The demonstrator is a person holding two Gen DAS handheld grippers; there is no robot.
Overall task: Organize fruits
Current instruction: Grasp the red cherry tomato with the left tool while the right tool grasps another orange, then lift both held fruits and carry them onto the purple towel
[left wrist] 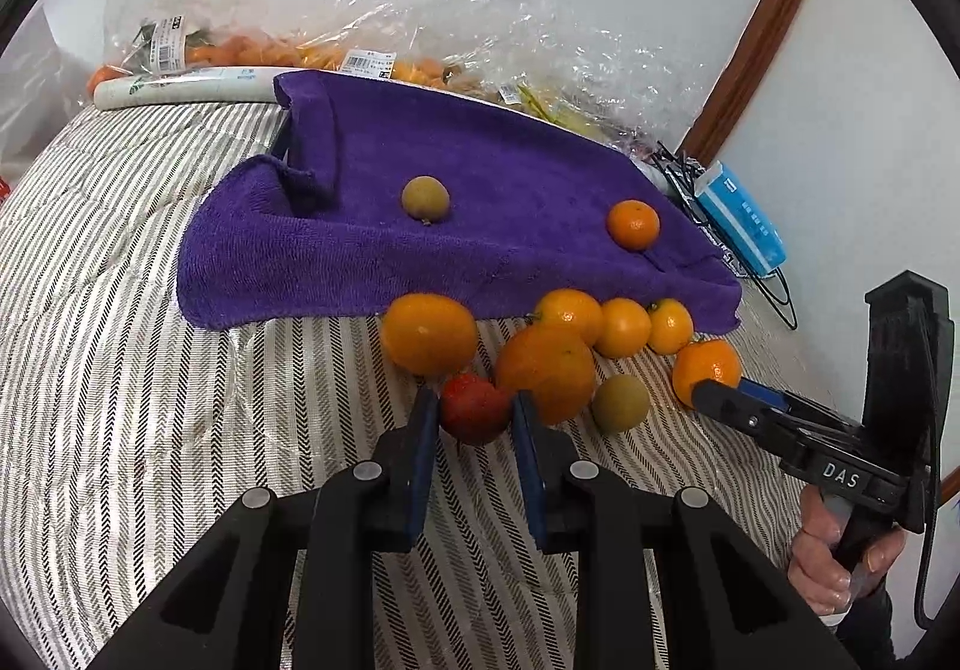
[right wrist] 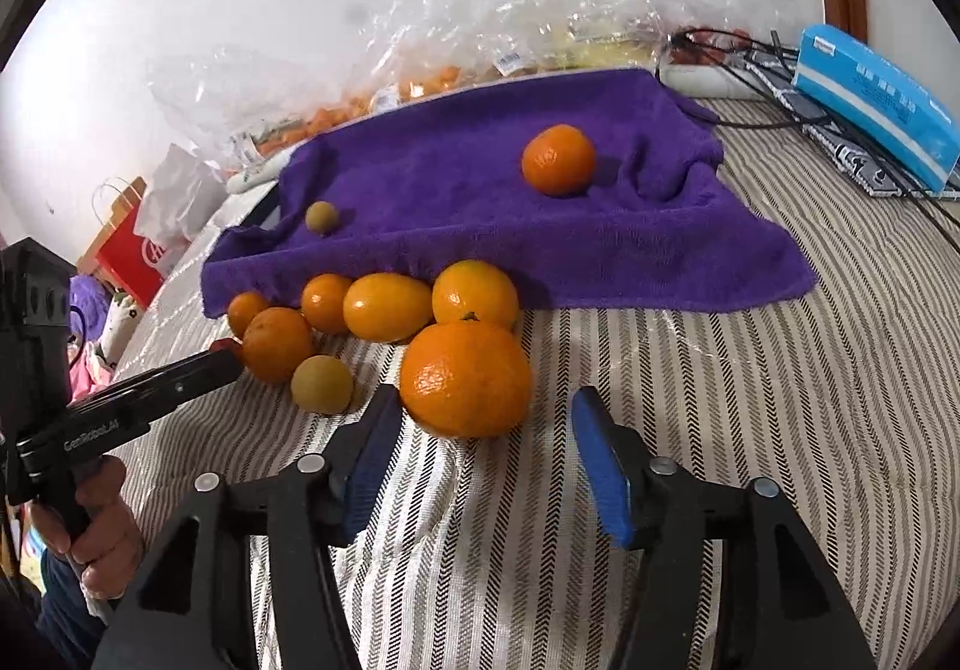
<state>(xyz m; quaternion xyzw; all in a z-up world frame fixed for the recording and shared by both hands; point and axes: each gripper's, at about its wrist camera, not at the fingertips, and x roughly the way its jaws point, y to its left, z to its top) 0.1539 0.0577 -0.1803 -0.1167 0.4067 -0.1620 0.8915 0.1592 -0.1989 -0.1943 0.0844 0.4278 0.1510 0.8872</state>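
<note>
**Two tongs at the fruit pile: risks of crushing, rolling and collision**

Left-wrist view, left to right. On the purple towel (left wrist: pixel 456 202), mid-frame, a greenish fruit (left wrist: pixel 425 198) lies left of centre and a small orange (left wrist: pixel 632 224) right of it, well apart. Below the towel's hem the unsorted pile rests on the striped bedcover (left wrist: pixel 150 370). At lower centre the left tongs (left wrist: pixel 473 412) are clenched on a red fruit (left wrist: pixel 474 409), their pads pressing both its sides. A large orange (left wrist: pixel 546 370) touches it on the right; lifting may nudge that orange and set the loose round fruit rolling over the soft cover. The red fruit looks soft; further squeeze would likely bruise it. At right the right tongs (left wrist: pixel 714 391) reach in beside the outermost orange (left wrist: pixel 707 367).

Right-wrist view, left to right. The left tongs enter from the lower left edge, tip at the pile. At lower centre the right tongs (right wrist: pixel 486 430) stand released: the near orange (right wrist: pixel 466 377) lies just ahead of the blue pads (right wrist: pixel 600 466), touching only the left one, if at all. Closing from here could pinch its near edge and squirt it forward. With both tools in one pile, their tips may collide.
</note>
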